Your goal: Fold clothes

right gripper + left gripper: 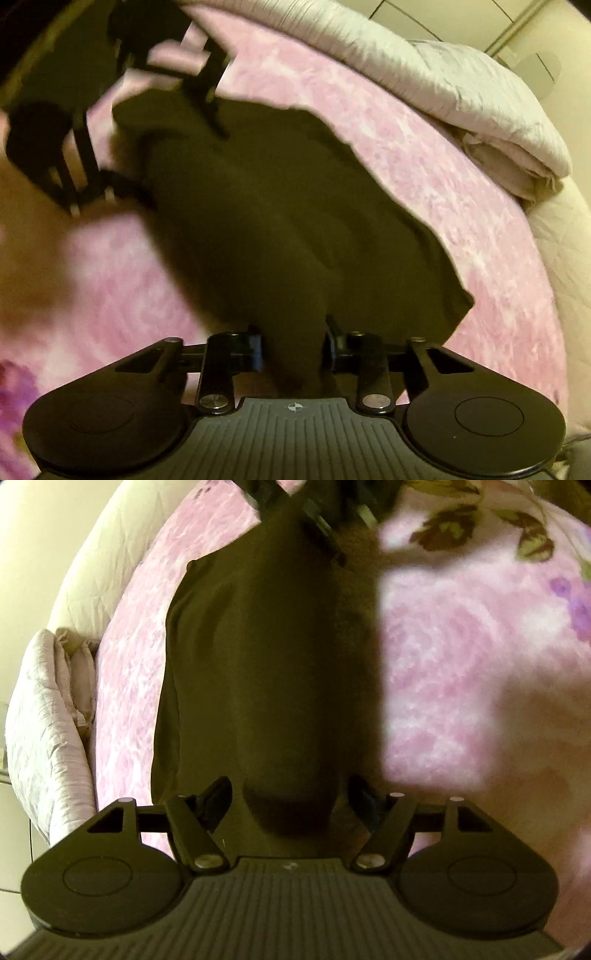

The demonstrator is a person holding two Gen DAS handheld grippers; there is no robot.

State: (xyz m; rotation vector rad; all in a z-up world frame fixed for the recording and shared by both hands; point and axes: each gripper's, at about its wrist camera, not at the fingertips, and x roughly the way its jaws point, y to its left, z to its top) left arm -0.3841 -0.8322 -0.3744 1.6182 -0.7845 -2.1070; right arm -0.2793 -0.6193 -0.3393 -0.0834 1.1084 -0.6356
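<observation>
There is one dark garment (266, 672), one bed under it, and two claws. The garment lies stretched out on the pink flowered bedspread (461, 672), and both claws hold it at opposite ends.

The left claw (290, 805) has its fingers set apart with a thick bunch of the dark cloth between them; the cloth fills the gap, so the claw is pinching the garment. In the left wrist view the garment runs away from this claw up the middle of the picture, and at its far end the right claw (325, 528) shows as a blurred dark shape.

The right claw (293, 350) has its fingers closer together, nipping a narrower fold of the same garment. In the right wrist view the cloth spreads wide from that pinch and reaches the left claw (133, 184) at the upper left, blurred, where one finger meets the cloth's edge.

One folded pale quilt (461, 96) lies along the far edge of the bed, touching the bedspread and well apart from the garment. Behind it stands a pale cupboard (517, 44). No containers show.
</observation>
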